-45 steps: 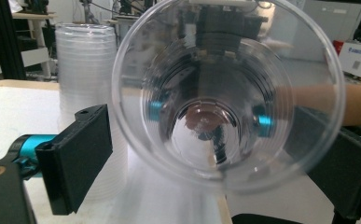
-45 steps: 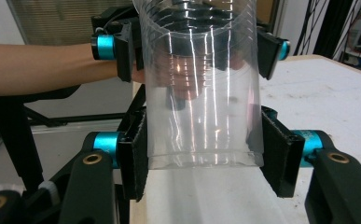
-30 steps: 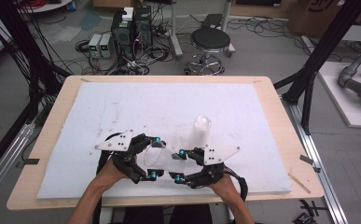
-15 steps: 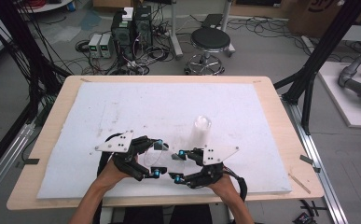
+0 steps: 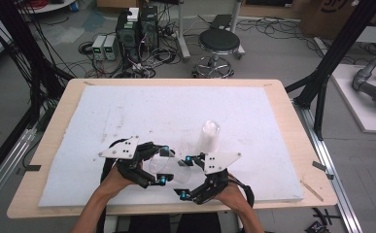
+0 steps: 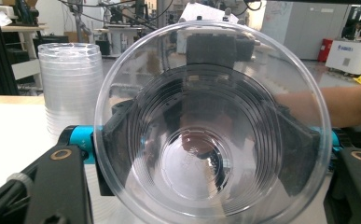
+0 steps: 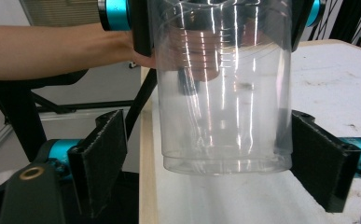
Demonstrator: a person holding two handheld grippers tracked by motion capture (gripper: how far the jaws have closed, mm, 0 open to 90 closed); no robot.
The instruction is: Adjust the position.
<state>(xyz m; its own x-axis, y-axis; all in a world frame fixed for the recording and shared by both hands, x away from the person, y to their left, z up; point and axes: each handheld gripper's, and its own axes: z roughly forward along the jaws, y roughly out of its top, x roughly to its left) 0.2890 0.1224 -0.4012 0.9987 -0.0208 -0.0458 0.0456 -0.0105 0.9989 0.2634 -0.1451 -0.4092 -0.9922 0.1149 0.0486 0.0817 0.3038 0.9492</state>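
A clear plastic cup point(image 5: 168, 167) lies on its side just above the desk point(image 5: 49, 145), clamped near its rim between the fingers of the left gripper point(image 5: 162, 166), which have just been closing on it. The right gripper point(image 5: 184, 177) has just been opening: its fingers point(image 7: 101, 158) flank the cup's base (a gap on one side at least). A stack of cups point(image 5: 209, 137) stands beyond the fingers.

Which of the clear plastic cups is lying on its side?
The single clear plastic cup held between the two tongs lies sideways; the other cups form an upright stack beyond it.
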